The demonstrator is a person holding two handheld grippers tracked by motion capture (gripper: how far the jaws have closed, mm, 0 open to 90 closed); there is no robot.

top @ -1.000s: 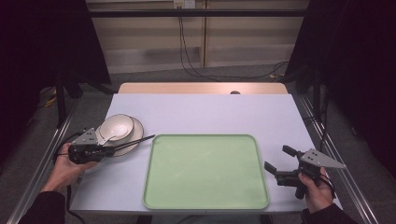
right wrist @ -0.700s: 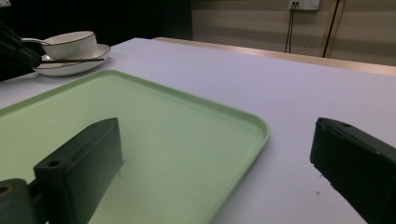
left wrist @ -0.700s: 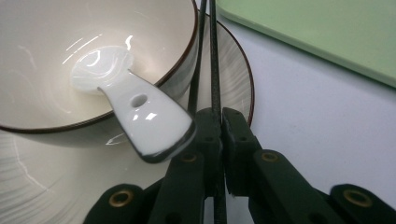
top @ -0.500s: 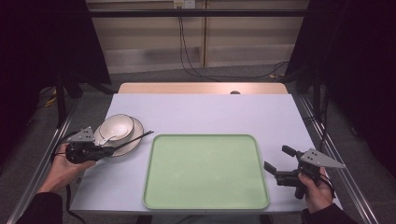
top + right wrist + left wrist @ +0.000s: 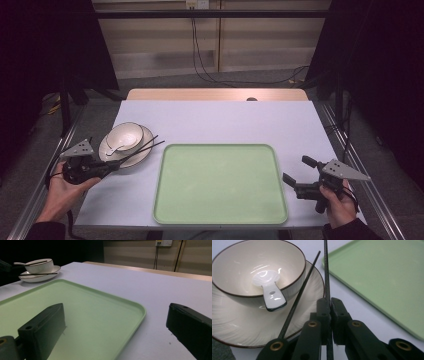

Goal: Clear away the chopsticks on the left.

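A cream bowl (image 5: 125, 134) with a dark rim stands on a matching plate (image 5: 137, 152) at the table's left. A white spoon (image 5: 268, 287) lies in the bowl. Two black chopsticks (image 5: 145, 147) rest across the plate's right rim. My left gripper (image 5: 111, 165) sits just in front of the plate. In the left gripper view it (image 5: 330, 301) is shut on one chopstick (image 5: 326, 272), while the other chopstick (image 5: 299, 293) leans on the bowl beside the jaws. Near the table's right front my right gripper (image 5: 296, 169) is open and holds nothing; in its own view it (image 5: 116, 315) spans the tray's corner.
A large light-green tray (image 5: 220, 185) with a raised rim lies in the middle front of the white table (image 5: 225, 120). A wooden strip (image 5: 215, 95) runs along the far edge. Metal frame rails flank both sides.
My left gripper has drifted slightly left and toward the near edge, with the chopstick still in it. The right gripper has stayed put.
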